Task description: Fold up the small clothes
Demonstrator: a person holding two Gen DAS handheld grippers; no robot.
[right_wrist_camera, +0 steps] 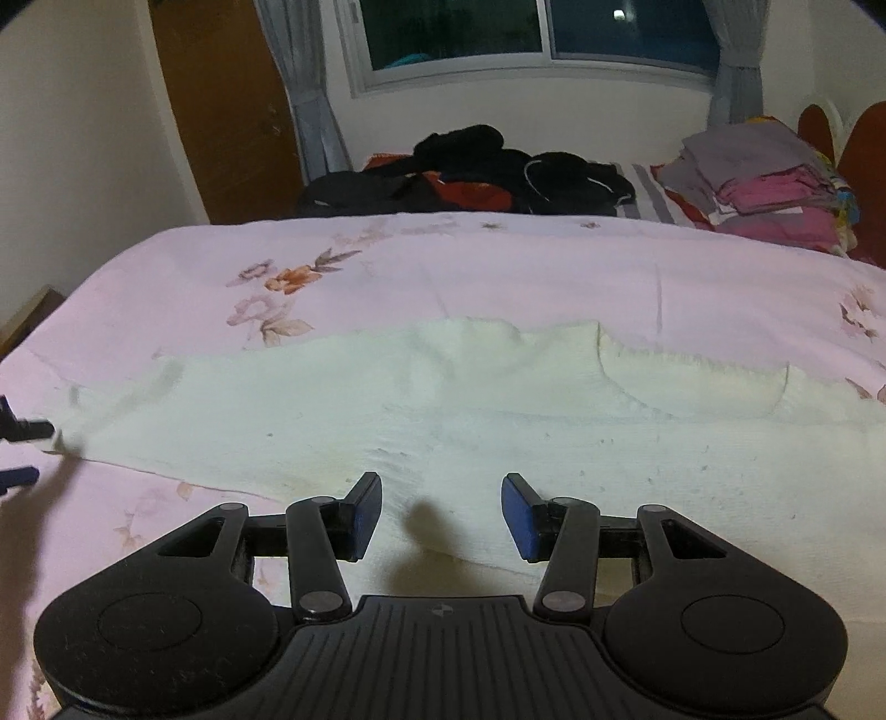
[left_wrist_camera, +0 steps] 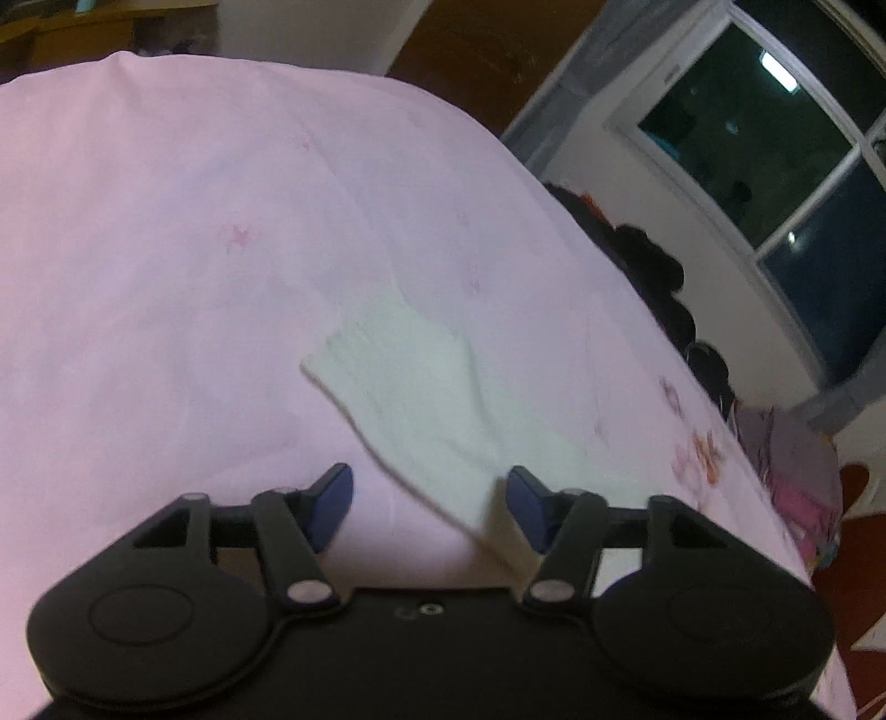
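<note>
A cream-white knitted garment lies spread flat across the pink floral bedsheet. My right gripper hovers over its near edge, jaws open and nothing between the blue pads. In the left wrist view one narrow end of the garment runs diagonally towards my left gripper. That end passes beside the right pad; the jaws stand wide apart and do not pinch it. The left gripper also shows at the left edge of the right wrist view, by the garment's left end.
A heap of dark clothes lies at the far side of the bed. A stack of folded clothes sits at the far right. A window and a wooden door stand behind. The bed's edge drops off on the right.
</note>
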